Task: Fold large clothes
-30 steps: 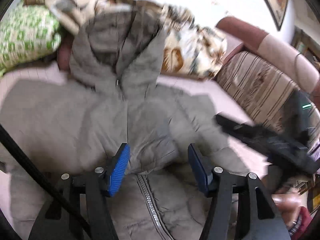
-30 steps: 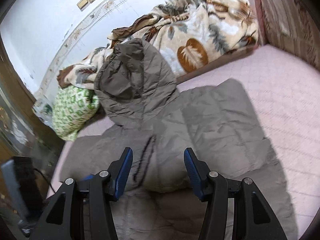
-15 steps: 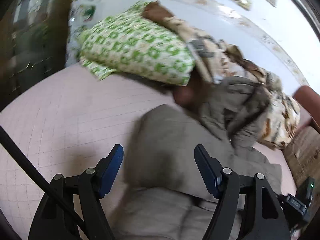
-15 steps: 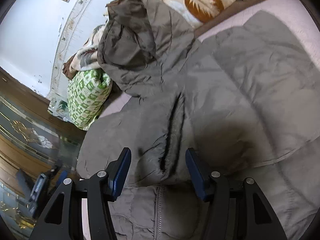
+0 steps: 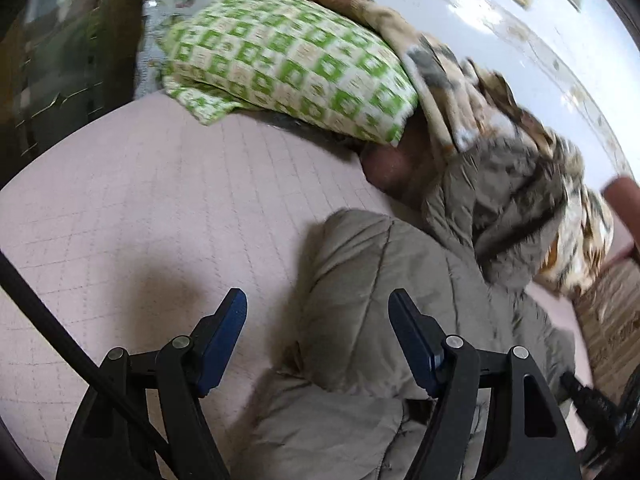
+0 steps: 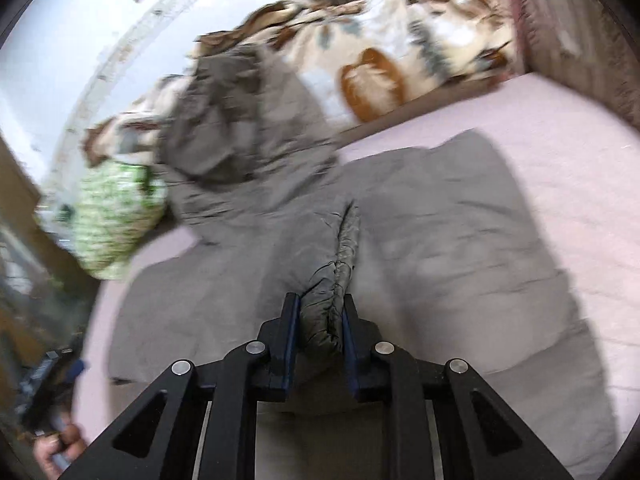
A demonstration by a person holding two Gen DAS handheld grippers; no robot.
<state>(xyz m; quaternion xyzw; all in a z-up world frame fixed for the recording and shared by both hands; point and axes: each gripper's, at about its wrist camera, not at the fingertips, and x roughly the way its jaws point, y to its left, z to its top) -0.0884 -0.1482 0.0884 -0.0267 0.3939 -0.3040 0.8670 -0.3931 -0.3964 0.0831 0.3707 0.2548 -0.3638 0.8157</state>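
A large grey-beige padded jacket [image 6: 440, 216] lies spread on a pink quilted bed, its hood [image 6: 232, 116] toward the wall. My right gripper [image 6: 320, 308] is shut on a pinched ridge of jacket fabric near the middle of the chest. In the left wrist view the jacket's folded sleeve end [image 5: 372, 280] lies between and just beyond the fingers. My left gripper [image 5: 318, 308] is open and empty, hovering over the jacket's left edge and the bed.
A green-and-white checked pillow [image 5: 288, 64] and a leaf-patterned blanket [image 6: 400, 40] lie along the wall behind the hood. A striped sofa arm [image 6: 584, 32] stands at the right. Bare pink bedding [image 5: 140, 220] lies left of the jacket.
My right gripper has closed on a fold at the jacket's middle. My left gripper swung left from the jacket's front to its left sleeve edge, staying open.
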